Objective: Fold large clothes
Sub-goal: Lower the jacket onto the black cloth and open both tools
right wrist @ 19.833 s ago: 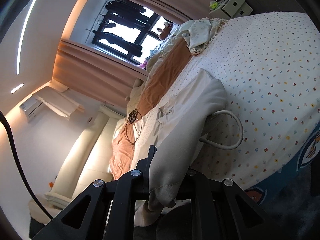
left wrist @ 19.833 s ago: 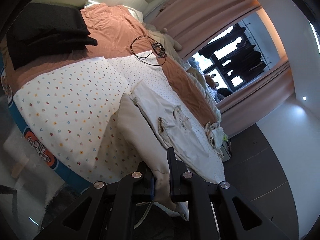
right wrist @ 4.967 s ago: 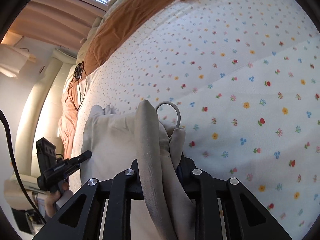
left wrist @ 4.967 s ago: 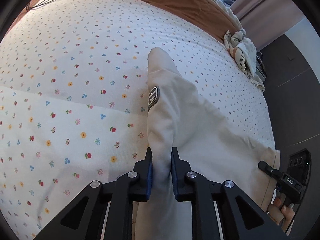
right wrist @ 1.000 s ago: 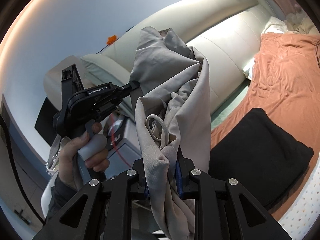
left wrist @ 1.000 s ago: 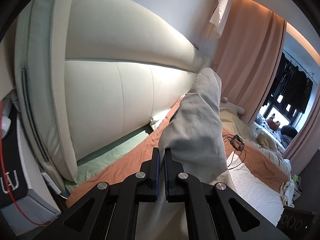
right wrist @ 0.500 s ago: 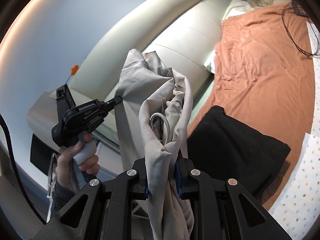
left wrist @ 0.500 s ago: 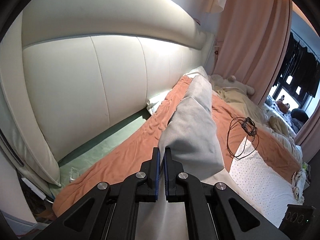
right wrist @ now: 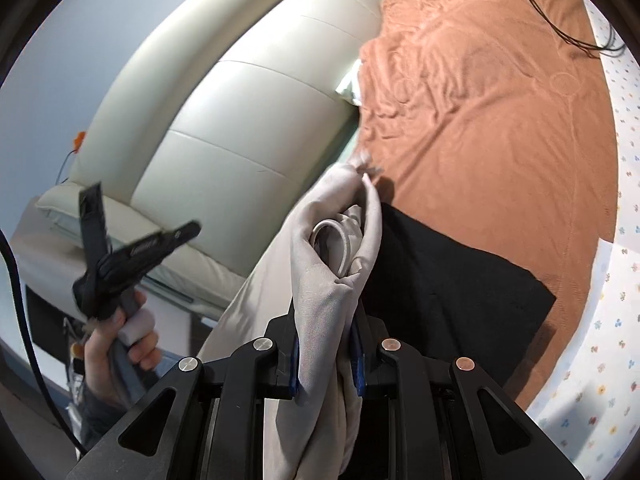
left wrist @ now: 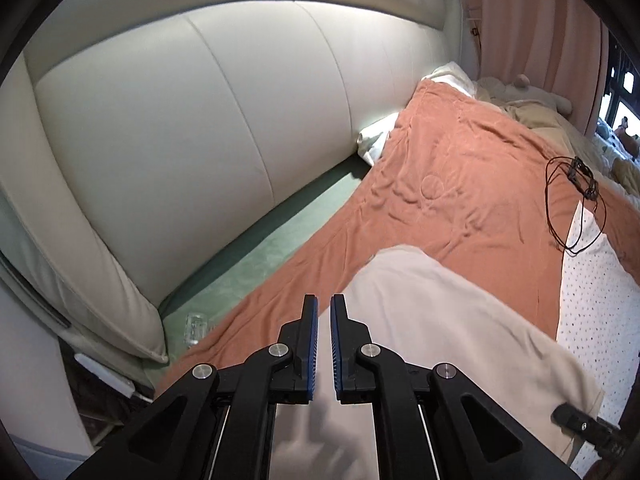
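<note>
A large beige garment [left wrist: 440, 340] lies spread over the orange blanket [left wrist: 460, 184], just right of and below my left gripper [left wrist: 324, 320]. The left jaws are opening, with a narrow gap and no cloth between the blue pads. In the right wrist view my right gripper [right wrist: 325, 354] is shut on a bunched fold of the beige garment [right wrist: 332, 256], with a white cord loop [right wrist: 334, 240] tucked inside it. The left gripper [right wrist: 188, 232] shows there too, held in a hand at the left, apart from the cloth.
A folded black garment [right wrist: 448, 292] lies on the orange blanket [right wrist: 500, 100] under the held cloth. A cream padded headboard [left wrist: 200, 120] runs along the left. A black cable [left wrist: 576, 196] and a floral sheet [left wrist: 600, 280] lie to the right. A small clear jar [left wrist: 196, 326] sits by the headboard.
Both grippers have come down toward the bed. The beige cloth has left the left jaws and now lies on the blanket. The right gripper still holds its fold.
</note>
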The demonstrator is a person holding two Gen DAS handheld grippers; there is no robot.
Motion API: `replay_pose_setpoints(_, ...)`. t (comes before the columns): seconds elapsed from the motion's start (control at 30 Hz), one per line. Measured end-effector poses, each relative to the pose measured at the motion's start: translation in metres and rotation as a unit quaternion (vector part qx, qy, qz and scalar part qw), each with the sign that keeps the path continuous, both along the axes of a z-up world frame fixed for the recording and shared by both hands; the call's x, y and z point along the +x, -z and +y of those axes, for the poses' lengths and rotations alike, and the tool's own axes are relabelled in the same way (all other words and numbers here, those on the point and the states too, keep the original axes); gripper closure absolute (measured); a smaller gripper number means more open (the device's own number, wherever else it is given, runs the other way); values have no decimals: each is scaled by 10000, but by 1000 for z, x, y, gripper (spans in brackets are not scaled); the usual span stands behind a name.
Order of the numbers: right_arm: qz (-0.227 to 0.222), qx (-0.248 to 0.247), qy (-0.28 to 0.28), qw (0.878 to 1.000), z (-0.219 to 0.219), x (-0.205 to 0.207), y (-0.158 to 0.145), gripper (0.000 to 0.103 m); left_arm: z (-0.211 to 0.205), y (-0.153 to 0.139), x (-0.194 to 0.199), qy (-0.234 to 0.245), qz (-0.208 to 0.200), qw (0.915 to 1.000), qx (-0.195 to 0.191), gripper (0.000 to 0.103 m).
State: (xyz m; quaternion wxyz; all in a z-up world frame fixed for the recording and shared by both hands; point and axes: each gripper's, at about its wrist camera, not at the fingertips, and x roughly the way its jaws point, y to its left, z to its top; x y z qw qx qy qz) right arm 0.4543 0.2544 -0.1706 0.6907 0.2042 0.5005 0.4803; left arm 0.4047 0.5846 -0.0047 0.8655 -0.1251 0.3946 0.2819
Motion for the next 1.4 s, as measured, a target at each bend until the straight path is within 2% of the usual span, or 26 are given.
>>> replay_pose_setpoints(0.07, 84, 8, 12, 10000, -1, 6, 9, 83, 3, 15, -15, -49, 43, 9999, -158, 96)
replay_pose_setpoints(0.17, 79, -93, 38, 9999, 0, 12, 16, 83, 5, 37, -33, -78, 313, 9986, -408, 96)
replay_pose_setpoints(0.23, 71, -195, 63, 9998, 1, 15, 19, 83, 5, 43, -48, -69, 293, 9981, -536, 96)
replay_pose_setpoints(0.33, 175, -643, 243, 9975, 2, 22, 32, 79, 0, 48, -67, -65, 241, 9982, -544, 96)
replay_pose_setpoints(0.4, 154, -1005, 430, 9939, -3, 25, 41, 60, -6, 53, -79, -12, 239, 9978, -618, 96)
replay_pose_setpoints(0.43, 42, -1269, 572, 9903, -6, 25, 44, 54, -9, 56, -85, 40, 226, 9974, -679, 96)
replay_pose_setpoints(0.47, -81, -1491, 701, 9863, -11, 24, 44, 42, -10, 59, -85, 86, 223, 9971, -727, 96)
replay_pose_setpoints(0.5, -166, -1630, 812, 9831, -16, 23, 45, 35, -12, 62, -90, 106, 237, 9969, -748, 96)
replay_pose_setpoints(0.53, -184, -1674, 895, 9816, -22, 24, 45, 35, -13, 65, -94, 105, 251, 9968, -754, 96)
replay_pose_setpoints(0.6, -173, -1648, 999, 9811, -33, 24, 41, 35, -16, 67, -102, 92, 293, 9966, -764, 87)
replay_pose_setpoints(0.67, -315, -1626, 1046, 9806, -40, 22, 30, 35, -16, 68, -112, 79, 196, 9968, -777, 53)
replay_pose_setpoints(0.73, -526, -1570, 1060, 9805, -42, 20, 18, 35, -15, 67, -125, -57, 86, 9979, -635, 35)
replay_pose_setpoints(0.93, -1023, -1284, 815, 9831, -34, 5, -20, 35, -11, 70, -155, -314, 87, 9989, -348, 34)
replay_pose_setpoints(1.03, -1036, -1248, 565, 9851, -23, -6, -20, 35, -13, 76, -160, -362, 213, 9988, -264, 35)
replay_pose_setpoints(1.2, -967, -1461, 183, 9844, -11, -24, -4, 35, -15, 95, -170, -384, 304, 9980, -410, 35)
replay_pose_setpoints(1.3, -959, -1568, 75, 9829, -13, -32, 0, 35, -8, 103, -176, -477, 301, 9968, -562, 35)
replay_pose_setpoints(1.4, -927, -1633, 12, 9822, -20, -37, -2, 33, -10, 99, -186, -619, 199, 9965, -524, 36)
